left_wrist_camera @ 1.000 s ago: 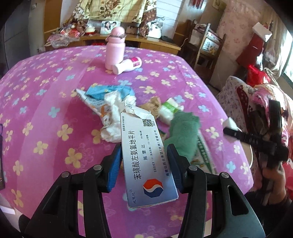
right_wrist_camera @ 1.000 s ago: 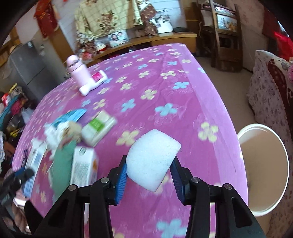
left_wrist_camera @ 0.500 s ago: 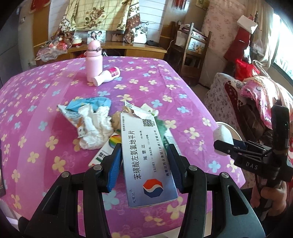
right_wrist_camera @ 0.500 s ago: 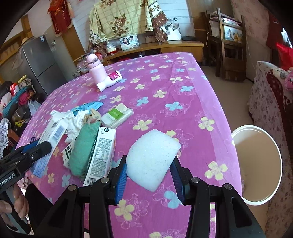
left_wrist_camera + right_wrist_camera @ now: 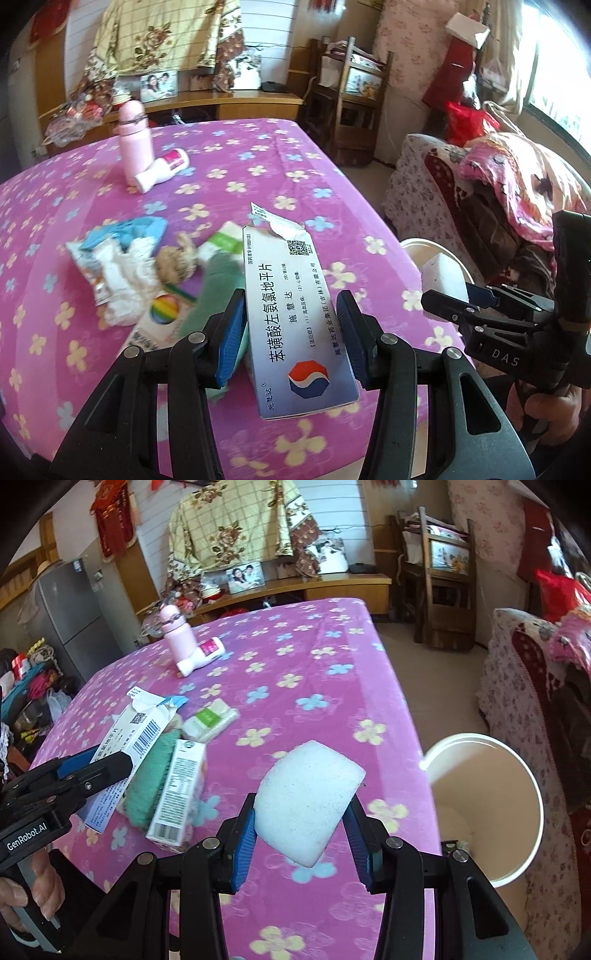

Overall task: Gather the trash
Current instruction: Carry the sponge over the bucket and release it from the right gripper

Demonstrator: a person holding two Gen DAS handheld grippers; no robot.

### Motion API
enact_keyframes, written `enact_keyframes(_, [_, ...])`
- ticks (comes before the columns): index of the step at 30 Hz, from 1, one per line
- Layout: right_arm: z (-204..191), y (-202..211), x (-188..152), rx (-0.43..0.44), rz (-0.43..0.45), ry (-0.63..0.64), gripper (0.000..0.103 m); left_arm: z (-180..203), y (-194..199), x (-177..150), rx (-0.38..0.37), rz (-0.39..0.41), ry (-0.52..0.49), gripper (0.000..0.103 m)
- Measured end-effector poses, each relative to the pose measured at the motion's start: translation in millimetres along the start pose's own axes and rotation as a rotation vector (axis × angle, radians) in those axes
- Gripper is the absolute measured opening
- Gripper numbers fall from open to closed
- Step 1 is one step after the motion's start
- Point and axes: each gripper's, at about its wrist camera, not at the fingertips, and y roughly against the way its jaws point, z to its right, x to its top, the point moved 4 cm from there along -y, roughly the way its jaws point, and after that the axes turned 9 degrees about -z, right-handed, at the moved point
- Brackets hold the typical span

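Note:
My left gripper is shut on a torn pale-blue medicine box and holds it above the pink flowered tablecloth. My right gripper is shut on a white foam piece, near the table's right edge. A white bin stands on the floor just right of the table, with its mouth open. In the left wrist view the right gripper hangs over the bin's rim. Left on the table are crumpled wrappers and tissue, a green cloth, a small carton and a green-labelled packet.
A pink bottle stands at the table's far side with a white bottle lying against it. A blanket-covered sofa is right of the bin. Wooden chairs and a low cabinet line the back wall.
Both grippers have risen and drawn back toward the table's right edge with their loads. The bin has come further into view beside the right gripper.

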Motion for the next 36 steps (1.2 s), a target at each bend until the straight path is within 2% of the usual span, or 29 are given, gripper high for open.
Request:
enact_keyframes(20, [130.0, 22.4, -26.1, -0.112, 0.004, -0.202, 0.044, 125.8, -61.8, 34.3, -0.079, -0.057, -0.168, 0.047])
enact_keyframes(28, [178.7, 20.6, -35.8, -0.129, -0.004, -0.298, 0.044, 163.3, -88.8, 40.1, -0.122, -0.09, -0.201, 0.047])
enact_keyframes(36, [207.2, 7.6, -38.1, -0.148, -0.019, -0.359, 0.044, 188.7, -117.3, 43.5, -0.131, -0.128, -0.21, 0.047])
